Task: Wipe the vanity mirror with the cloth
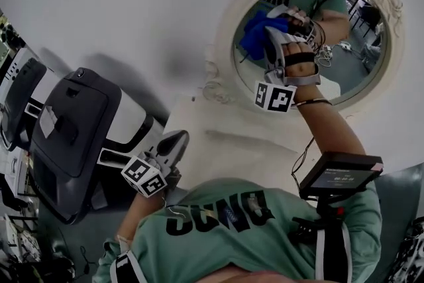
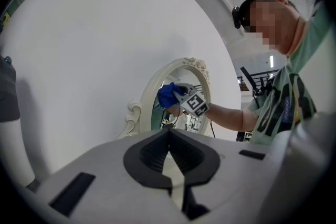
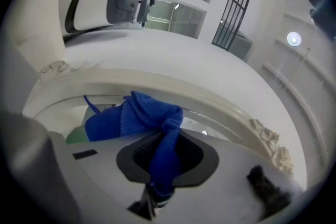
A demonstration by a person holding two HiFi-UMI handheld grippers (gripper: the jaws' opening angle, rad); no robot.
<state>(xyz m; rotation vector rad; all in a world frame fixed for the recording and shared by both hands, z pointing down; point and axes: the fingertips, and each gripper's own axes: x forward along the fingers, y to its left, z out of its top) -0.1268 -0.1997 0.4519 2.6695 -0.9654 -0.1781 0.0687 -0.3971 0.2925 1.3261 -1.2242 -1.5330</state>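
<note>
The oval vanity mirror (image 1: pixel 361 66) in its white carved frame (image 1: pixel 228 23) hangs on the wall at the upper right of the head view. My right gripper (image 1: pixel 281 18) is raised to the glass, shut on a bunched blue cloth (image 1: pixel 260 36) that lies against the mirror's left part. In the right gripper view the cloth (image 3: pixel 152 123) spills out of the jaws, under the frame (image 3: pixel 220 105). My left gripper (image 1: pixel 177 139) hangs low beside the vanity top, shut and empty. From the left gripper view (image 2: pixel 169 132) the mirror (image 2: pixel 181 94) and cloth (image 2: pixel 167 96) show far off.
A white vanity top (image 1: pixel 218 132) runs under the mirror. A large black-and-white machine (image 1: pixel 73 119) stands to the left, close to my left gripper. A black screen device (image 1: pixel 340 174) sits on a mount at the person's chest. White wall fills the rest.
</note>
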